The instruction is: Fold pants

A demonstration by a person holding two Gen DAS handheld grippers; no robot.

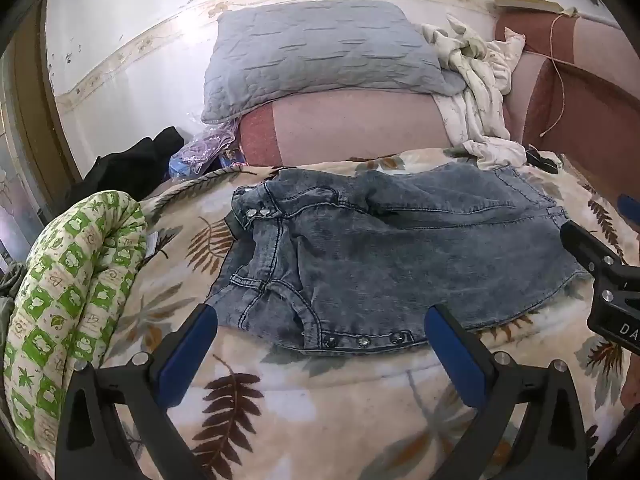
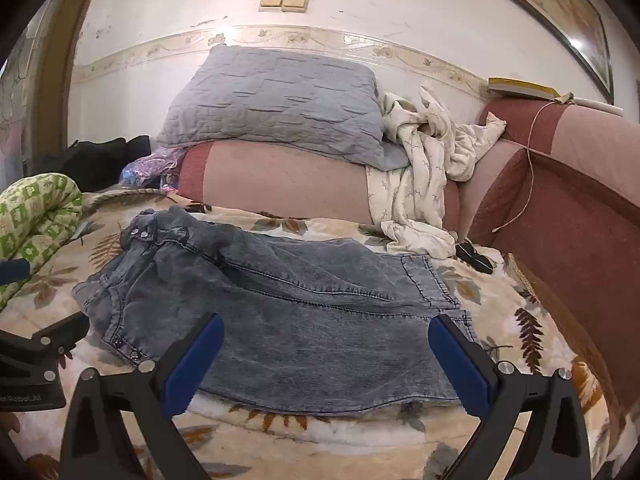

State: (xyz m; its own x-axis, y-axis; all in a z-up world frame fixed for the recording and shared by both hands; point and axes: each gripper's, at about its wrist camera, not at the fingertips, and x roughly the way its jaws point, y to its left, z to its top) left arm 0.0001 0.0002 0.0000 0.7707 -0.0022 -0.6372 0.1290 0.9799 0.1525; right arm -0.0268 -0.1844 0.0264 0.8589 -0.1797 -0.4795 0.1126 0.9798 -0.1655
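Note:
Faded blue denim pants (image 1: 380,256) lie folded into a compact wide bundle on a leaf-print blanket (image 1: 280,400), waistband with metal snaps at the left and near edge. My left gripper (image 1: 320,320) is open and empty, its blue pads either side of the near waistband edge, just short of it. The pants also show in the right wrist view (image 2: 288,320). My right gripper (image 2: 326,332) is open and empty, hovering over the near edge of the pants' right half. The right gripper's body shows at the left view's right edge (image 1: 600,280).
A rolled green-patterned quilt (image 1: 72,288) lies left of the pants. Behind are a pink-red bolster (image 1: 352,128), a grey pillow (image 1: 320,52), a crumpled white garment (image 1: 476,92) and a red sofa back (image 2: 560,208). Dark clothes (image 1: 132,164) sit far left.

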